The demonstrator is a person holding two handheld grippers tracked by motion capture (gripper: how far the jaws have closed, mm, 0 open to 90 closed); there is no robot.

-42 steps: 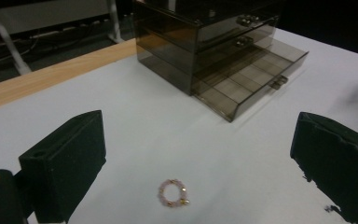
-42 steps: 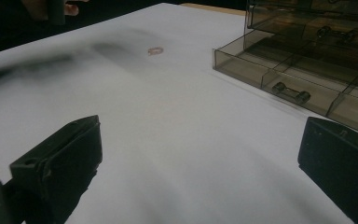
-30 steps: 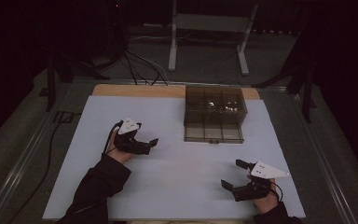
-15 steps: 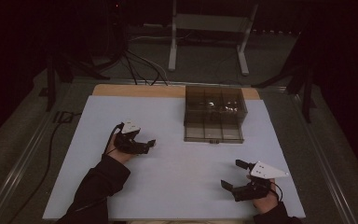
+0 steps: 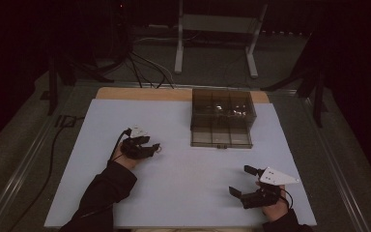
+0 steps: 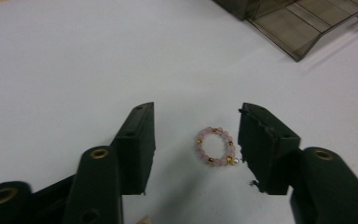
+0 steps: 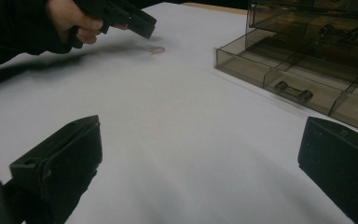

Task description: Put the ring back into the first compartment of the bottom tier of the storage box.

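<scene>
Bracelet [image 6: 216,147], pink beads with small gold spacers and one pale bead, lies flat on white table sheet [image 5: 174,183]. Sits between the jaws of left gripper [image 6: 196,140], nearer the jaw on the view's right; whether a bead touches that jaw, cannot tell. Jaws spread wide, nothing gripped. High view: left gripper [image 5: 150,149] on left-centre of sheet, bracelet [image 5: 159,149] a faint speck at the jaw tips. Smoked clear drawer box [image 5: 222,118] stands at the far edge of the sheet, right of centre, well apart from the bracelet. Right gripper [image 5: 245,181] near front right of sheet, jaws wide apart, empty. Right gripper view: bracelet [image 7: 157,49] just beyond left gripper's tips [image 7: 135,21]; box front drawer has a dark handle [image 7: 293,92].
</scene>
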